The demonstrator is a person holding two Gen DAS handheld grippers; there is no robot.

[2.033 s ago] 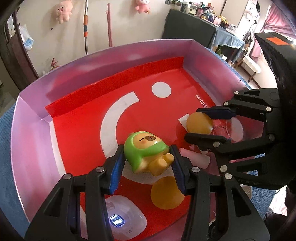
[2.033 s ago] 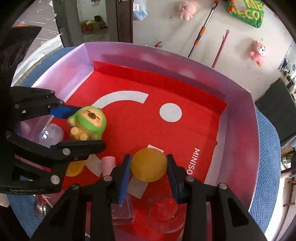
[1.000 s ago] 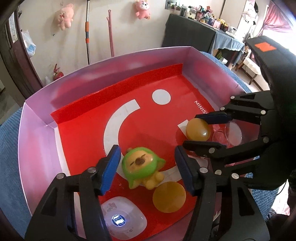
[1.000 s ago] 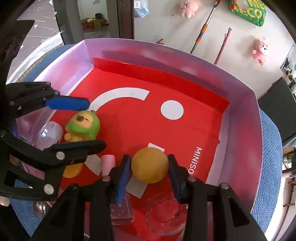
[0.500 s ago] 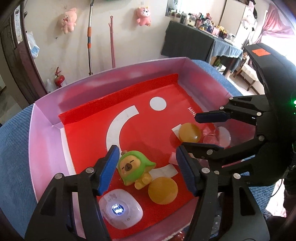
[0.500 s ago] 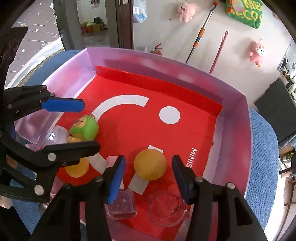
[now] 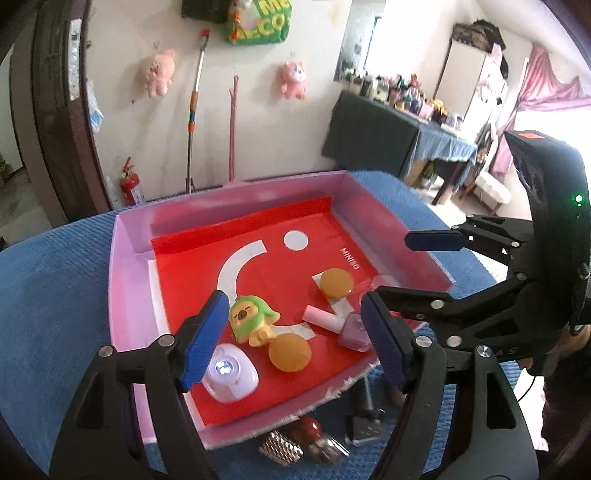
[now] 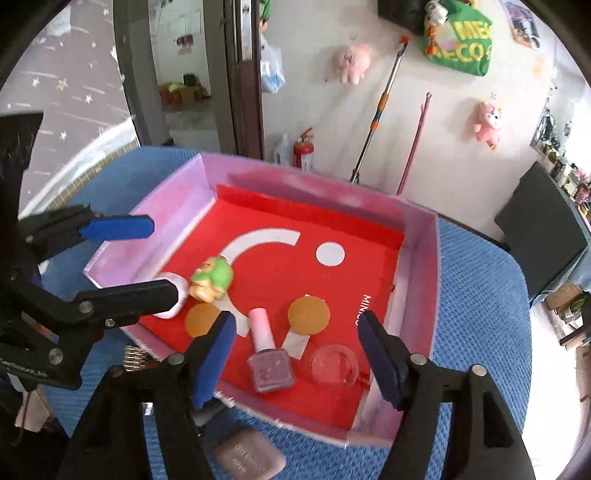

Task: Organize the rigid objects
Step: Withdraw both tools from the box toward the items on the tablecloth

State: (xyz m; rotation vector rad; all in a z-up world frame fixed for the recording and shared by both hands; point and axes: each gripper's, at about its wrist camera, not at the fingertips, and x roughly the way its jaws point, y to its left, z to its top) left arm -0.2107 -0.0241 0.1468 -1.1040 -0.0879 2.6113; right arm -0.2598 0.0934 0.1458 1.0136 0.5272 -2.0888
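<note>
Jaws of both grippers opening, empty, above tray [image 7: 125, 295]. Left gripper [image 7: 291, 336] nearest toy [image 7: 251, 317]; right gripper [image 8: 295, 354] over bottle [image 8: 267, 354], long axis pointing away.

a blue cloth [image 7: 48, 295] covers the table. on the far wall hang two pink plush toys [image 7: 157, 72] [image 7: 293, 79] and a green bag [image 7: 258, 22]. a mop pole [image 7: 194, 110] and a pink stick [image 7: 232, 125] lean there, beside a red extinguisher [image 7: 130, 186]. a dark-draped table [image 7: 373, 136] holds bottles.
</note>
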